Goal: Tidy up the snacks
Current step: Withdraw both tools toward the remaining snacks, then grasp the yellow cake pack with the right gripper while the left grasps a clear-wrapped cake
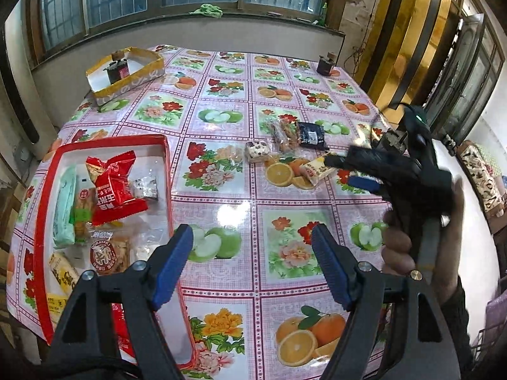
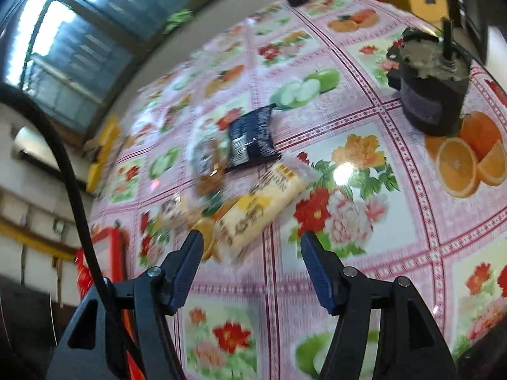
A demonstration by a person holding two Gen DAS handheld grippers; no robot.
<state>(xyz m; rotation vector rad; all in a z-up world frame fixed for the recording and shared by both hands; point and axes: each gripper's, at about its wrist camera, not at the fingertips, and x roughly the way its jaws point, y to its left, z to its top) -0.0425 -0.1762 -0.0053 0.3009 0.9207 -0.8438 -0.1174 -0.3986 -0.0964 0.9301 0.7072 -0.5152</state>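
A red-rimmed tray (image 1: pixel 47 221) at the left holds several wrapped snacks, a red packet (image 1: pixel 114 183) on top. Loose snacks lie mid-table: a cream-yellow packet (image 1: pixel 317 169) (image 2: pixel 263 202), a dark blue packet (image 1: pixel 312 134) (image 2: pixel 250 139), a clear pack of brown biscuits (image 1: pixel 285 133) (image 2: pixel 209 161) and a white nougat block (image 1: pixel 258 150). My left gripper (image 1: pixel 252 237) hangs open over bare tablecloth just right of the tray, nothing between its fingers. My right gripper (image 2: pixel 252 240) (image 1: pixel 345 171) is open and empty, close in front of the cream-yellow packet.
A yellow-edged box (image 1: pixel 126 76) with a dark jar in it stands at the far left. Another dark jar (image 1: pixel 326 65) sits far back, and a dark pot (image 2: pixel 432 95) stands at the right. A person's hand (image 1: pixel 399 247) grips the right tool. The right wrist view is motion-blurred.
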